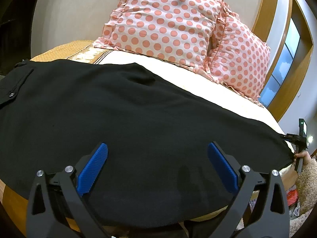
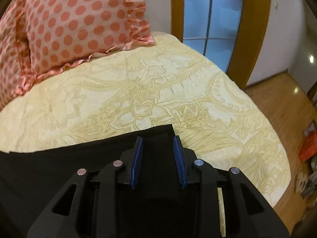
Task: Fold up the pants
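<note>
Black pants (image 1: 138, 107) flat across bed (image 2: 138, 91), long axis left-right; left gripper (image 1: 157, 166) spread wide over mid-frame cloth, right gripper (image 2: 158, 156) part-open, straddling hem corner, lower centre.

soft indoor light, blue window (image 2: 210, 19) glow, fisheye edge warp, slight blur.

Right claw (image 2: 158, 142) parted over black pants (image 2: 59, 166), cream bedspread (image 2: 138, 91), polka-dot pillows (image 2: 79, 23)
</note>
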